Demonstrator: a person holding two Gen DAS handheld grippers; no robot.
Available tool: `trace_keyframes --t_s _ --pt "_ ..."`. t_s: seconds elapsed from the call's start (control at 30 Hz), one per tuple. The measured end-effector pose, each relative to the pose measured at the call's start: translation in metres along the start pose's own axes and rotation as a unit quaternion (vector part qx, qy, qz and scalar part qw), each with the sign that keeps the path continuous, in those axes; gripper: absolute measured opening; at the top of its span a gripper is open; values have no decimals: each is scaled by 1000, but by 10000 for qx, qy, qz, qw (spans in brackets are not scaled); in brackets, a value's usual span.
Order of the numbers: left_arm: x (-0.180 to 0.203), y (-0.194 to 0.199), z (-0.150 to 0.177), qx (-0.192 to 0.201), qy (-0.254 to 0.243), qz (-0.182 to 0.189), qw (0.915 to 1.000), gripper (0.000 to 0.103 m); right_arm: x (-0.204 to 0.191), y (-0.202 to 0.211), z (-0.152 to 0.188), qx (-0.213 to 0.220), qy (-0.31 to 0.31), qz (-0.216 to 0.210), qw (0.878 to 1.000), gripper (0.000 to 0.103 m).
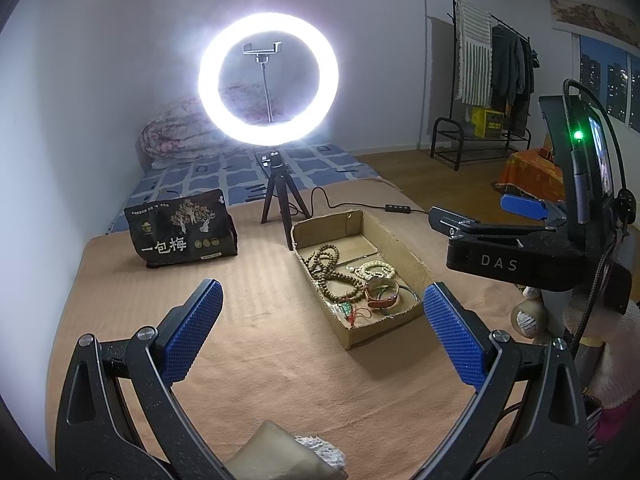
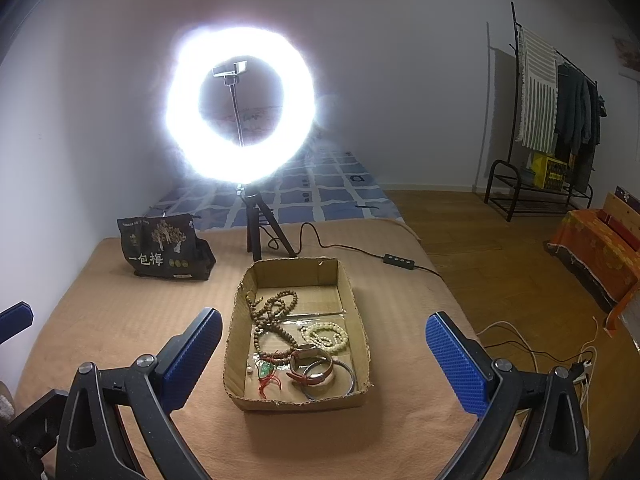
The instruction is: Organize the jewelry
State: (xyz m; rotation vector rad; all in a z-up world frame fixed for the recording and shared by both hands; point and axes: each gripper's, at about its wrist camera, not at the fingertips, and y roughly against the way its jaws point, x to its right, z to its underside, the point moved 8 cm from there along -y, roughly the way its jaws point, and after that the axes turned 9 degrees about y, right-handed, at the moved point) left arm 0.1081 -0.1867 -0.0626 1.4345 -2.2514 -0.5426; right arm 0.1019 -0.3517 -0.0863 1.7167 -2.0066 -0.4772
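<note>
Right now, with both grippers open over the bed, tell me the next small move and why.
Probably lower the right gripper into the cardboard box toward the brown-strapped watch: it hangs open above the box, holding nothing, and the watch lies on top, nearest.

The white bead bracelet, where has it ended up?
The white bead bracelet lies inside the cardboard box, toward its right wall in the right wrist view, just beyond the watch and right of the brown bead strand.

A glowing white ring light on a small black tripod [image 1: 268, 80] is the main light source, blooming into heavy glare, worse in the right wrist view [image 2: 240, 104]. The pale wall behind falls off grey. Fisheye bending curves both frames, with dark vignetted corners
</note>
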Motion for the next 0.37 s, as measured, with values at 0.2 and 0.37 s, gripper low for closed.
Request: trace_keyframes --t_s 0.2,0.37 --pt "0 1 -1 15 -56 -21 10000 102 1 0 2 -19 14 13 10000 103" --pt "1 6 -3 220 -199 -130 9995 102 0 0 3 -38 40 19 10000 103"
